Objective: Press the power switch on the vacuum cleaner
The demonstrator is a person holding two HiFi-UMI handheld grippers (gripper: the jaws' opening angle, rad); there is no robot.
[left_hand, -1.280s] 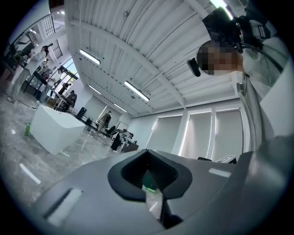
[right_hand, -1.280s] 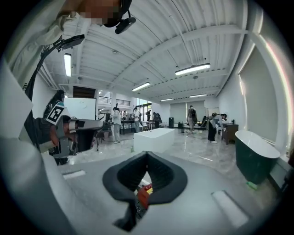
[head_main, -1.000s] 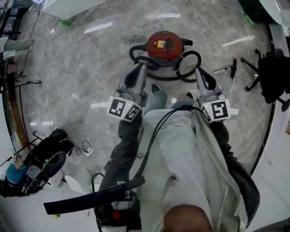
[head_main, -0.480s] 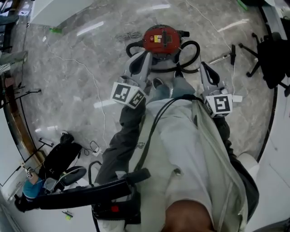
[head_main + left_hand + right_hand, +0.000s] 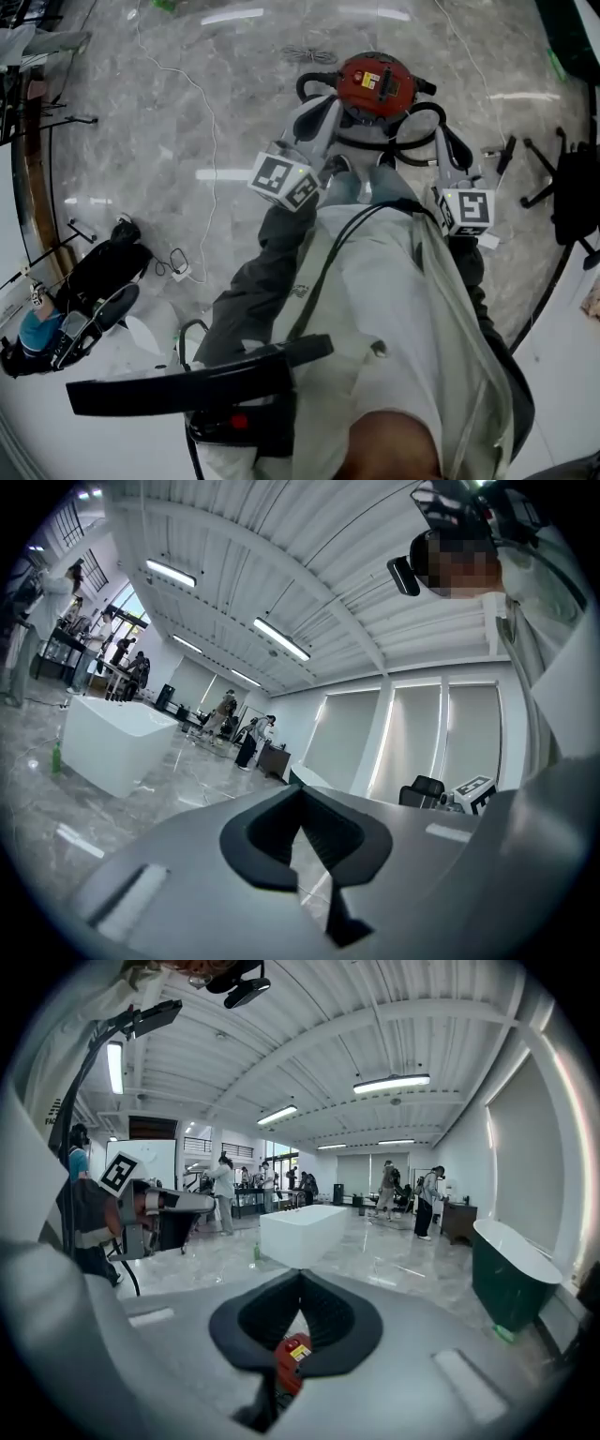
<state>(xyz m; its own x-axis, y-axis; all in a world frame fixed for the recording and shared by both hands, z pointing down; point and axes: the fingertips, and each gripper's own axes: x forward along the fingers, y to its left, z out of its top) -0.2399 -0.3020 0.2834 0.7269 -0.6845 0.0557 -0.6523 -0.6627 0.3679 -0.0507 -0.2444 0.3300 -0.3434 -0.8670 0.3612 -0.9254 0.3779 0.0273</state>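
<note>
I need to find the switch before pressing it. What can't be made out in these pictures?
- The power switch: head view, too small to pick out on the vacuum cleaner.
- Vacuum cleaner body: right gripper view, shut jaws of the right gripper hide all but a red sliver.
- Left gripper view: the left gripper, jaws shut, faces the room; no vacuum cleaner shows.

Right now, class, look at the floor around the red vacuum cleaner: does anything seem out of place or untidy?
Mostly loose leads. The black hose lies in slack loops around the vacuum cleaner, and a white cable snakes across the open floor on the left, where feet could catch it. Nothing looks spilled or broken.
</note>
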